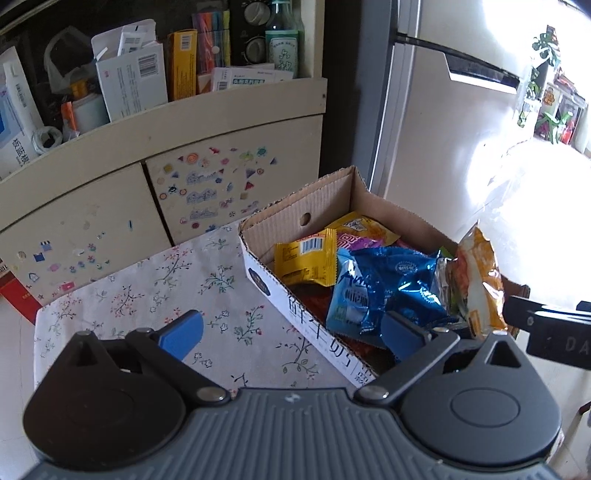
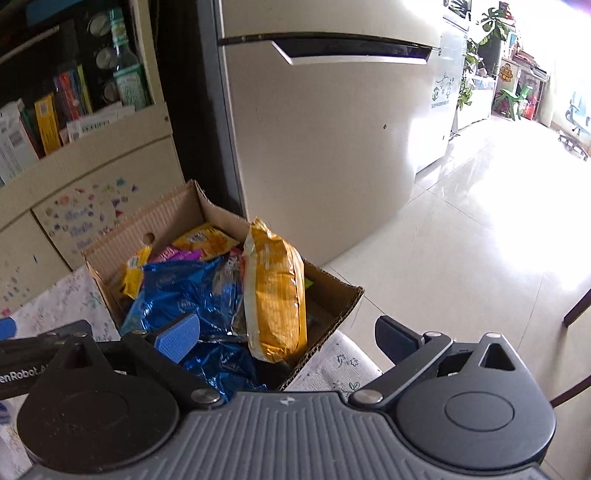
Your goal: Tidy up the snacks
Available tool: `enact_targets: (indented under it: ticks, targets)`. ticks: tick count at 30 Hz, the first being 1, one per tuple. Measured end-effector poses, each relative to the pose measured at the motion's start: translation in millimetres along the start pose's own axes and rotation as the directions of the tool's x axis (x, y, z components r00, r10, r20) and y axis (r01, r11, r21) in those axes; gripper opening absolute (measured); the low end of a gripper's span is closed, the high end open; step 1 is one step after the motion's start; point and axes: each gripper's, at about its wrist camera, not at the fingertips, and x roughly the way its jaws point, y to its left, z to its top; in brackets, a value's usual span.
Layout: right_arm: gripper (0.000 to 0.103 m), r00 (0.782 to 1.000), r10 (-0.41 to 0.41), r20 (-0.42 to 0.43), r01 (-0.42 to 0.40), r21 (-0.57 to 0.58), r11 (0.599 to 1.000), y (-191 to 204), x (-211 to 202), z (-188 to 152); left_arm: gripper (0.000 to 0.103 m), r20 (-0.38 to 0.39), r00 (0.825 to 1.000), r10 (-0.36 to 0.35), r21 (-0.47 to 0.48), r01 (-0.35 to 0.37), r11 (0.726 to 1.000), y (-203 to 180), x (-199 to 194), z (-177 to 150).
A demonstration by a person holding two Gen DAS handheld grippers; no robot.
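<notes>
Both grippers' fingers spread, empty; only the left view shows the box (image 1: 264, 282) lettering (right side glare-washed).

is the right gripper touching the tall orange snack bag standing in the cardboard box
Apart. The right wrist view shows the right gripper wide open, the tall orange snack bag standing free between its fingers.

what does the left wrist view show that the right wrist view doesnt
Only the left wrist view shows the box's white printed outer side, a broad stretch of the floral tablecloth, and the white cartons on the shelf.

Only the right wrist view shows the long tiled floor, the potted plants down the room, and the box's far corner.

Both show the cardboard box of snacks, the blue packets, the upright orange bag, the stickered cabinet and the fridge.
</notes>
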Motion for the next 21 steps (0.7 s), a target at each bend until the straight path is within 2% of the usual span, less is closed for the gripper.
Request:
enact_targets:
  ticks: [6, 15, 21]
  targets:
    - [0.103, 0.999, -0.043, -0.017, 0.043, -0.012, 0.999, 2.5, 6.0, -1.9, 0.102, -0.039, 0.999, 0.034, 0.009, -0.034, 0.999, -0.6, 9.9, 0.1]
    - [0.103, 0.995, -0.083, -0.064, 0.081, -0.039, 0.996, 10.7, 16.3, -5.5, 0.102, -0.038, 0.995, 0.091, 0.056, -0.088, 0.995, -10.3, 15.7, 1.5]
    - [0.103, 0.994, -0.089, -0.068, 0.088, -0.026, 0.996, 10.2, 17.7, -4.6, 0.102, -0.04, 0.996, 0.077, 0.038, -0.076, 0.996, -11.2, 17.2, 2.3]
